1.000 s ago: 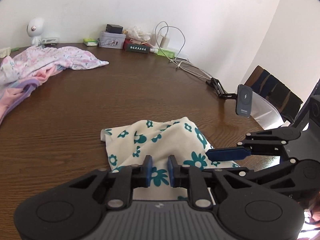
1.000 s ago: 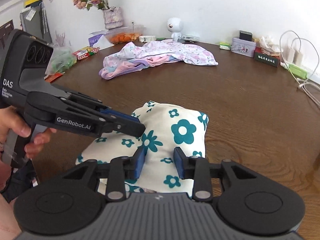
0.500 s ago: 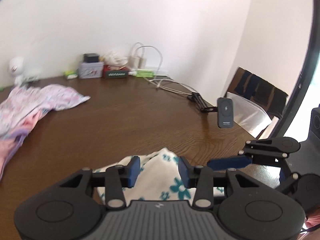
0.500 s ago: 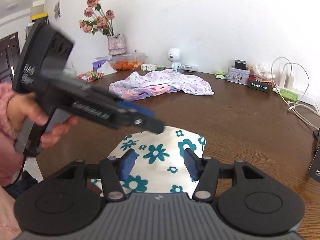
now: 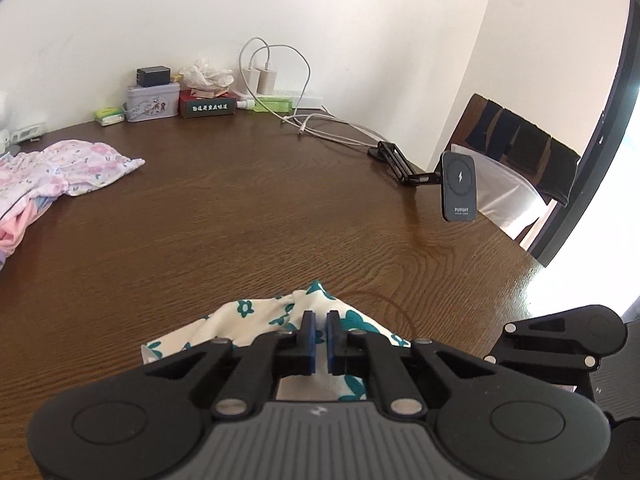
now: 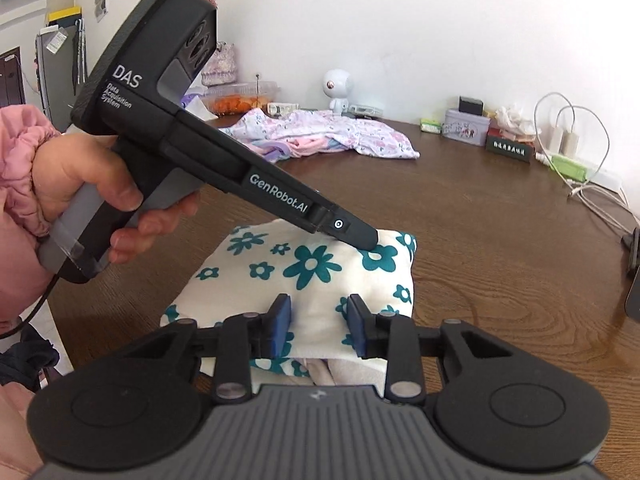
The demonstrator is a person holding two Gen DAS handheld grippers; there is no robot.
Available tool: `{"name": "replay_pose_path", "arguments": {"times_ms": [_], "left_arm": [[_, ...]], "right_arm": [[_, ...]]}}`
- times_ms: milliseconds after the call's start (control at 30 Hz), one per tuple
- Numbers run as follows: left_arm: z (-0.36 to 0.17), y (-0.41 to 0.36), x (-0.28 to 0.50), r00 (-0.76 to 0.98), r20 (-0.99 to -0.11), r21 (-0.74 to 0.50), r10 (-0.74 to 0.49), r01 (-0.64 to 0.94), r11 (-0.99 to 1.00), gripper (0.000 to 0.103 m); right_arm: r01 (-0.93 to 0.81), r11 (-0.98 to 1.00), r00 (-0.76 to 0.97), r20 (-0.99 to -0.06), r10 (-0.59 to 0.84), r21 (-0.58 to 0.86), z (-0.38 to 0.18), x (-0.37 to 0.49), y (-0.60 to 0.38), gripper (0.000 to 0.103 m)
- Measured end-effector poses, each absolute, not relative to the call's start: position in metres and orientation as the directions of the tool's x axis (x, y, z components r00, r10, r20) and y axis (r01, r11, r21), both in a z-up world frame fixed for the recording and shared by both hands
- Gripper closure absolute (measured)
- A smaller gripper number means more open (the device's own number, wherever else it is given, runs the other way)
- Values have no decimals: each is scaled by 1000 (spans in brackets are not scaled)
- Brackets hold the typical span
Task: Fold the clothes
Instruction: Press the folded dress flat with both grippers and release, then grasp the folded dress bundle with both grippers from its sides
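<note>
we see the folded cream cloth with teal flowers [image 6: 316,276] lying at the near edge of the brown wooden table [image 5: 248,208]. our left gripper [image 6: 370,240] presses its tip down on the cloth's far part, its blue pads nearly together; whether any fabric is pinched between them, we cannot tell. our right gripper [image 6: 319,330] hovers over the cloth's near edge, pads apart with nothing between them. far to the left lies a heap of pink floral clothes [image 6: 324,136]. a phone mount [image 5: 459,186] stands at the right edge.
</note>
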State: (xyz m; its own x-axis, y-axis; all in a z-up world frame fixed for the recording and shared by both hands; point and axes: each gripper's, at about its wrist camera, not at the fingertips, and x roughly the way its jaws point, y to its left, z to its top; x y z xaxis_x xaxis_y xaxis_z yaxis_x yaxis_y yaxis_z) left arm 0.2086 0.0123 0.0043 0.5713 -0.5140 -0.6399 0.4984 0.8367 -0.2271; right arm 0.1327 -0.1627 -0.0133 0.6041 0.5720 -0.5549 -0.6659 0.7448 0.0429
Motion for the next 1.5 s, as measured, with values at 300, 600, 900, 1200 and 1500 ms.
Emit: {"name": "replay_pose_path", "arguments": {"times_ms": [300, 600, 900, 1200, 1500], "left_arm": [[30, 35, 161, 611, -613, -161, -501, 524, 836, 56], [0, 40, 157, 578, -659, -185, -482, 497, 848, 80], [30, 83, 121, 703, -537, -317, -466, 344, 884, 11], [19, 86, 65, 732, -601, -402, -321, 70, 913, 0], [20, 67, 50, 712, -601, -382, -365, 145, 913, 0]], "right_arm": [[-654, 750, 602, -532, 595, 98, -3, 124, -182, 58], [-645, 760, 596, -573, 562, 75, -17, 124, -171, 57], [-639, 749, 604, -491, 628, 173, 17, 118, -204, 0], [-478, 815, 578, -582, 572, 327, 18, 128, -228, 0], [-469, 800, 549, -586, 595, 373, 13, 116, -229, 0]]}}
